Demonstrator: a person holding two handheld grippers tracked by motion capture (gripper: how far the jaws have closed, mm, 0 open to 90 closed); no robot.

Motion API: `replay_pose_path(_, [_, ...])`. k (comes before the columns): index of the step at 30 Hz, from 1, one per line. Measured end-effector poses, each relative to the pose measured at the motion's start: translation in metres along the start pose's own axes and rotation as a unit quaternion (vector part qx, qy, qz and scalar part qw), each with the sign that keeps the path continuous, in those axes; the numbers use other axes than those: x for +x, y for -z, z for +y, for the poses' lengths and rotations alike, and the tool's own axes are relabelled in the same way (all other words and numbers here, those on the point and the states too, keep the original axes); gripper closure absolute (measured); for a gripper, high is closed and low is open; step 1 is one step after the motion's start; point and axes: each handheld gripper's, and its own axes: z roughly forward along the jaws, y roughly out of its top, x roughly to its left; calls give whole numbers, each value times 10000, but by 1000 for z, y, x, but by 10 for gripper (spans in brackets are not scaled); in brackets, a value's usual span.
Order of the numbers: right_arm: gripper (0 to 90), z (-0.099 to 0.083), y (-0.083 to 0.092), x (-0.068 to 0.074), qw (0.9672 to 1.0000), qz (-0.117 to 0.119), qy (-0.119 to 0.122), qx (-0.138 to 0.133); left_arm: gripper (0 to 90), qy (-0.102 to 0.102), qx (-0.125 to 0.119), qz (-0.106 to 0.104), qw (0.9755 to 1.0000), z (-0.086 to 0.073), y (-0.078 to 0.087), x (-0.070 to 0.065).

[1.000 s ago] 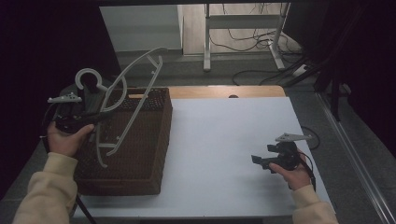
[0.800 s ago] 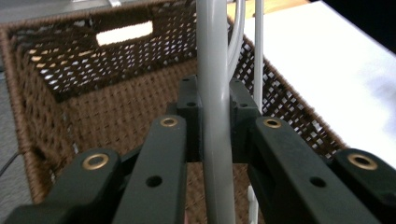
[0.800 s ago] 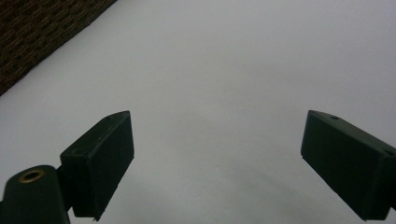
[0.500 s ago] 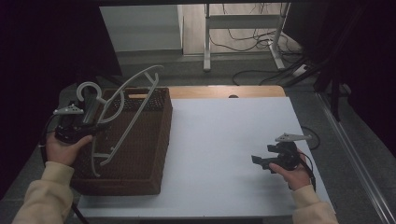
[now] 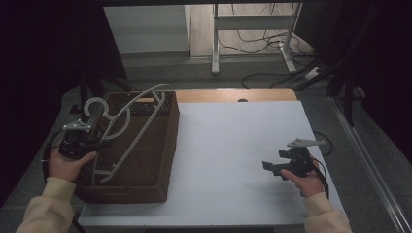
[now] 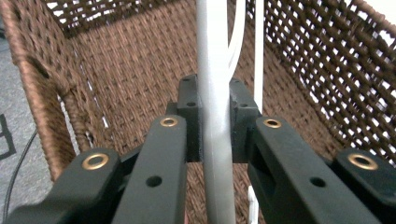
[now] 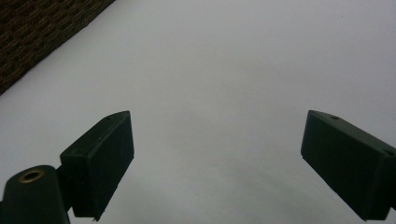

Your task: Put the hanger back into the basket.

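Lowered since 0.5 s ago, hanger [image 5: 127,125] now sits partly inside basket [image 5: 145,160] (hook end up, by rim). Left gripper [image 6: 215,119] clamps its grey bar. Right gripper [image 7: 217,163] wide open w/ nothing held, over white table [image 5: 233,145].

In the left gripper view the hanger [image 6: 214,93] runs off the top and bottom edges, so we cannot see its ends. The basket [image 6: 116,70] is cropped on every side. From above, the basket floor [image 5: 145,160] is too dark to read.
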Motion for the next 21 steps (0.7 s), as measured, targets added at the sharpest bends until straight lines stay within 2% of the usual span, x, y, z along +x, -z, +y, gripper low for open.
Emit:
replay_pose_path(6, [94,0,-1,1,10000,6,24,42,783,39,80,131,9999,-5,-5,-2])
replay_pose_path(7, [94,0,-1,1,10000,-2,19,35,760,64,49,20,10000,-5,-5,-3])
replay_pose_path(8, [94,0,-1,1,10000,5,8,22,679,73,43,-36,10000,-4,-6,-3])
replay_pose_path(10, [94,0,0,0,10000,0,5,3,564,-20,7,131,9999,-3,-5,-7])
replay_pose_path(12, [93,0,0,0,10000,0,9,7,455,-31,-33,113,9999,-1,-4,-10])
replay_pose_path(18, [94,0,-1,0,10000,16,23,42,316,-117,-209,194,9995,3,-2,-20])
replay_pose_path(21, [93,0,-1,-2,10000,18,-6,26,283,-126,-316,83,9994,5,-1,-27])
